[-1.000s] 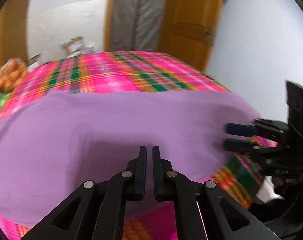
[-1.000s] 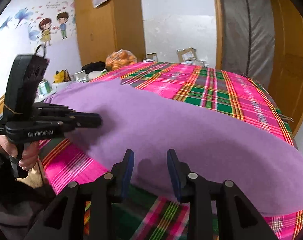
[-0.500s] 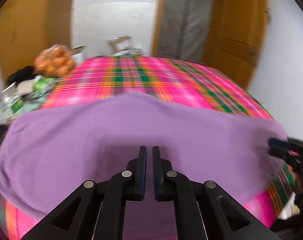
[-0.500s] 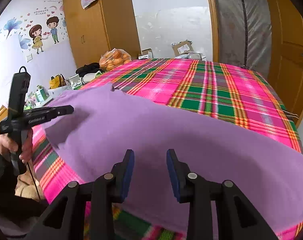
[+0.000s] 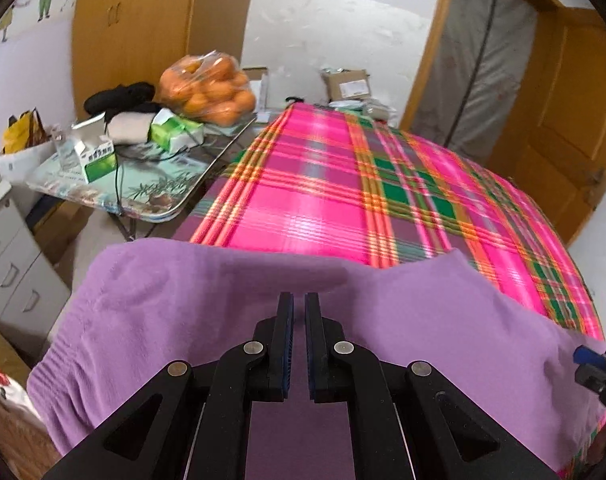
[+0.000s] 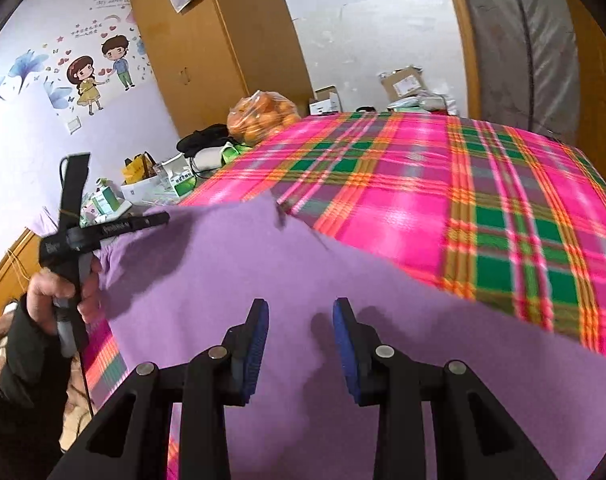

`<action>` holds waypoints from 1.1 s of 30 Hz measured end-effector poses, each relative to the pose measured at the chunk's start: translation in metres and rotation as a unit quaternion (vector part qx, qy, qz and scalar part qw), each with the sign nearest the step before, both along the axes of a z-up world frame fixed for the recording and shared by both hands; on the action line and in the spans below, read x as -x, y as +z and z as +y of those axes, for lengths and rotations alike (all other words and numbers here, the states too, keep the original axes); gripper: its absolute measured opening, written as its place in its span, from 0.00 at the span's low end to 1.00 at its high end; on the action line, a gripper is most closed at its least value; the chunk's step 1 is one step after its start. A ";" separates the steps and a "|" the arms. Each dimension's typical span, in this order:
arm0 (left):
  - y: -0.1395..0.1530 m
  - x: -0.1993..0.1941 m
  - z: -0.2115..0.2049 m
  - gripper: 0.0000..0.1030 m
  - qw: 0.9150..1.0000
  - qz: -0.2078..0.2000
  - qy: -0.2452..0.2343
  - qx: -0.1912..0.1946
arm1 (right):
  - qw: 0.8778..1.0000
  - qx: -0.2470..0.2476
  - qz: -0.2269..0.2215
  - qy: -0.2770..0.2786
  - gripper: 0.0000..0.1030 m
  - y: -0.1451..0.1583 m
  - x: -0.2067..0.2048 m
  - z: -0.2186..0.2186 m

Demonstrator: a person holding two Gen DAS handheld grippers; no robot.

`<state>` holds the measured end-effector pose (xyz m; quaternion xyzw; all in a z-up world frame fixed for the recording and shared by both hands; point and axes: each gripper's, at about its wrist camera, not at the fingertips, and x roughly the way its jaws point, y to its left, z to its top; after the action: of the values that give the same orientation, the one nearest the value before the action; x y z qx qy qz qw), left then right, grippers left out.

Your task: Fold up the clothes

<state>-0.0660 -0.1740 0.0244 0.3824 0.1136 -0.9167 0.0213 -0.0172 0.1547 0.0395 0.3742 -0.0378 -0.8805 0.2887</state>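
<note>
The purple cloth (image 5: 231,320) lies spread on the bed (image 5: 343,208) with its pink check cover, right under and in front of both pairs of jaws, and its left end hangs over the bed's edge. What could go wrong? The hanging end could pull more cloth down off the bed if someone tugs that way. The cloth is soft and bumpy too, so a grab made too high would close on air, and a grab made too deep could catch the bed cover along with the cloth and drag both. Just past the bed's left edge stands a small bench (image 5: 151,196) with boxes and a bag of oranges (image 5: 207,88) — a wide swing on that side could knock them. The left gripper (image 5: 299,302) has its jaws nearly together, with only a thin gap, and nothing is between them; they hang just over the cloth. The right gripper (image 6: 301,312) has its jaws wide apart and empty — the cloth shows in the gap below them, and I cannot tell if the tips touch it.
</note>
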 end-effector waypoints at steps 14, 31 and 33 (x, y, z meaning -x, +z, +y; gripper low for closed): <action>-0.010 -0.006 -0.038 0.12 0.999 0.001 0.018 -0.044 | 0.973 0.151 -0.162 -0.068 0.00 -0.055 0.083 0.021; -0.011 0.001 -0.095 0.12 0.993 -0.001 0.102 -0.065 | 0.970 0.168 -0.142 -0.105 0.03 -0.064 0.087 0.042; -0.011 -0.013 -0.097 0.12 0.993 0.004 0.101 -0.065 | 0.969 0.170 -0.142 -0.105 0.03 -0.064 0.087 0.042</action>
<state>-0.0529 -0.2714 0.0135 0.3659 0.2107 -0.9022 0.0884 -0.1042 0.1964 -0.0244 0.4349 -0.2667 -0.8242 0.2459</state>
